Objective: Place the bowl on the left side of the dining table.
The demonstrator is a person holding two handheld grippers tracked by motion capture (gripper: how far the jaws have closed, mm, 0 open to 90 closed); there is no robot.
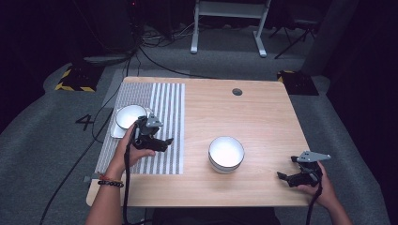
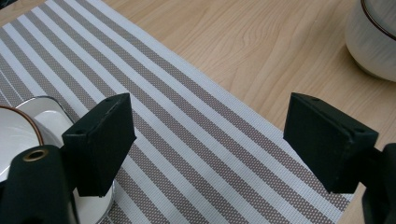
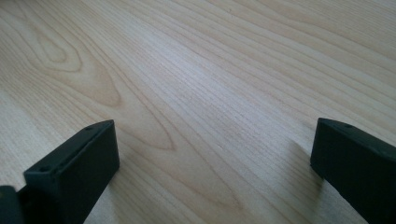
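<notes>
Wooden table (image 1: 263,122) sits on grey carpet with a dark room behind, and a striped placemat (image 1: 164,117) is laid across its left side. On that mat, the left gripper (image 1: 166,142) is held just beside a white bowl on a small tray (image 1: 129,116), jaws spread wide with nothing between them. A second white bowl (image 1: 226,153) is parked on bare wood near the middle. Over at the near right corner, the right gripper (image 1: 281,176) is held low above the wood, jaws also wide apart.
</notes>
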